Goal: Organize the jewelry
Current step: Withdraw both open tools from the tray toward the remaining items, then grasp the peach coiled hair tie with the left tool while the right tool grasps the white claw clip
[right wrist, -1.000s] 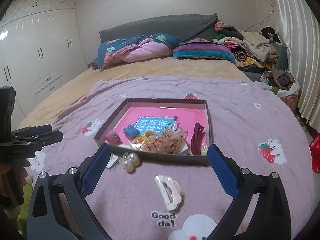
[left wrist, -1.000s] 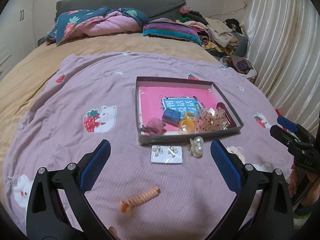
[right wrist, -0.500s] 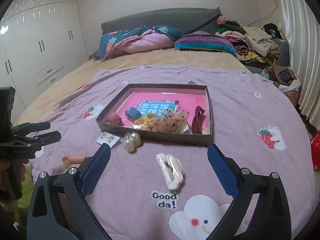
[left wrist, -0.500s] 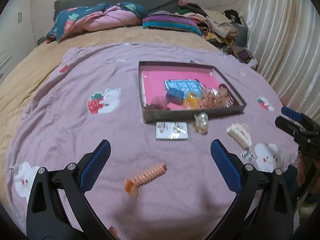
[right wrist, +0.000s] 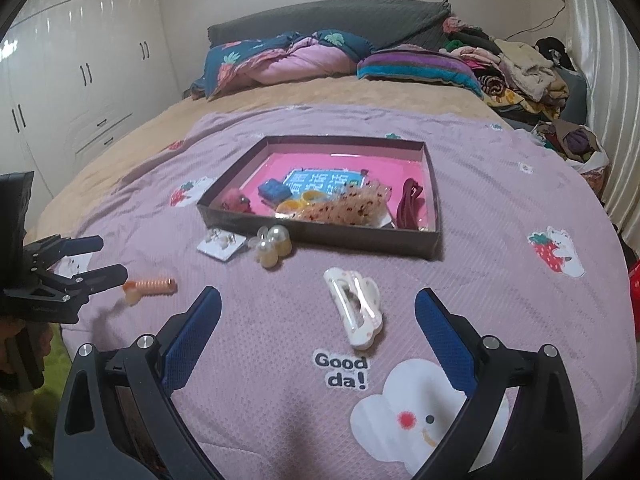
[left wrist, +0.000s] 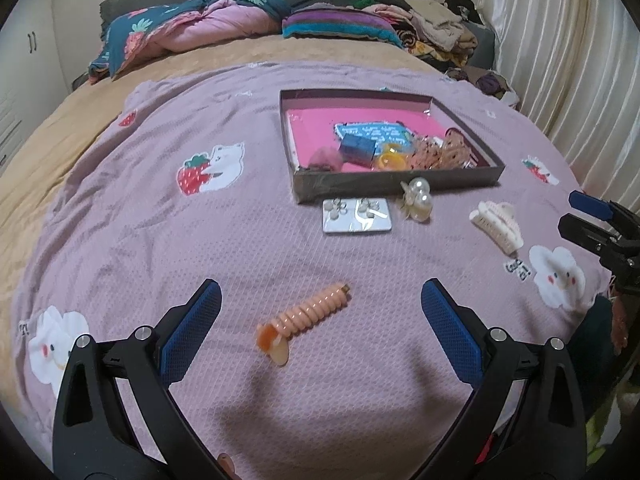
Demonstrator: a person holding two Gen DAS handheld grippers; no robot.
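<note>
Both wide open: left gripper (left wrist: 320, 312) just behind orange spiral hair clip (left wrist: 306, 322); right gripper (right wrist: 316, 316) around white claw clip (right wrist: 354, 306).

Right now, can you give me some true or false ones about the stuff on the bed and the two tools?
1. The orange spiral hair clip lies inside the box. False: it lies on the purple blanket, outside.
2. The white claw clip is on the blanket near the right tool. True.
3. The left tool is shut on the pearl clip. False: it is open and holds nothing.
4. The earring card sits just outside the box. True.
</note>
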